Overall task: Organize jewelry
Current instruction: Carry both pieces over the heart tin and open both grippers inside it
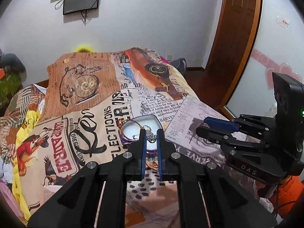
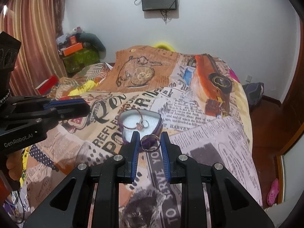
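Note:
A heart-shaped purple tin [image 2: 158, 125] with a white lining lies open on the printed bedspread [image 2: 218, 133]. Inside it lie a thin bangle [image 2: 139, 116] and a small ring with a charm [image 2: 141, 125]. My right gripper [image 2: 150, 142] is shut on a silver ring [image 2: 149, 142], held just in front of the tin. My left gripper [image 1: 151, 138] hovers over the same tin [image 1: 152, 118], its jaws a narrow gap apart around a small silver charm [image 1: 151, 137]. A braided bracelet [image 1: 131, 122] lies in the tin. The left gripper shows from the side in the right wrist view [image 2: 76, 107].
The bedspread covers a bed that drops off at the right to a wooden floor [image 2: 266, 125]. A wooden door [image 1: 235, 38] stands at the right. Clutter and boxes [image 2: 79, 49] sit at the bed's far left by a curtain [image 2: 32, 38].

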The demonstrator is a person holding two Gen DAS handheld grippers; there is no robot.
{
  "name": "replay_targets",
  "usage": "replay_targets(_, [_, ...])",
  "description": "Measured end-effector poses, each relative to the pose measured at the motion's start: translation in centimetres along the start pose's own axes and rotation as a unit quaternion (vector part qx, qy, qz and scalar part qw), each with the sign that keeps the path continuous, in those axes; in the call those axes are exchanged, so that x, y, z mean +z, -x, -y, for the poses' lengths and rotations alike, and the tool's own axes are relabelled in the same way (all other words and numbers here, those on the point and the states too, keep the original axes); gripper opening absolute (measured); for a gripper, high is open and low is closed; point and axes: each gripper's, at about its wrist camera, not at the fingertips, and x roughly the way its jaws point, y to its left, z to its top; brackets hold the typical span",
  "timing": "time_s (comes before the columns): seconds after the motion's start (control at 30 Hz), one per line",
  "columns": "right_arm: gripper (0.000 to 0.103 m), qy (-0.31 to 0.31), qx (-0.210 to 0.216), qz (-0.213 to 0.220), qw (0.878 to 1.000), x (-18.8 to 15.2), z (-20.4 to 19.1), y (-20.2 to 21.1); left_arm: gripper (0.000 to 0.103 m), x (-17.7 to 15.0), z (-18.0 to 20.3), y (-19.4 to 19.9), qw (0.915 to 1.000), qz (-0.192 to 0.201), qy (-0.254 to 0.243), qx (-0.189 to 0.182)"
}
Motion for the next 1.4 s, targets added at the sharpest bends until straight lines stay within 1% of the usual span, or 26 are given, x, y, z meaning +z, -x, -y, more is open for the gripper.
replay_targets(0.37, [0.020,-0.005,0.011,0.012,1.000,1.9,0.2,-1.7,0.008,1.9,-1.4,-1.8,0.9998,0.016,0.007,0.009])
replay_targets(0.7, [0.020,-0.005,0.017,-0.003,1.000,2.2,0.4,-4.3,0.008,2.7,-2.4,-4.9,0.9999,0.009,0.008,0.000])
replay_targets(0.93, [0.020,-0.007,0.022,-0.022,0.999,1.8,0.5,-6.2,0.008,2.4,-3.1,-7.4,0.9999,-0.011,0.012,-0.004])
replay_targets(1.17, [0.020,-0.023,0.034,-0.038,0.998,1.4,1.0,-7.7,0.008,1.3,-4.4,-10.1,0.9982,-0.047,0.032,-0.018])
replay_targets(1.4, [0.020,-0.002,0.044,-0.054,0.998,0.9,0.1,-8.5,0.008,0.6,-4.7,-11.6,0.9968,-0.068,0.035,-0.023])
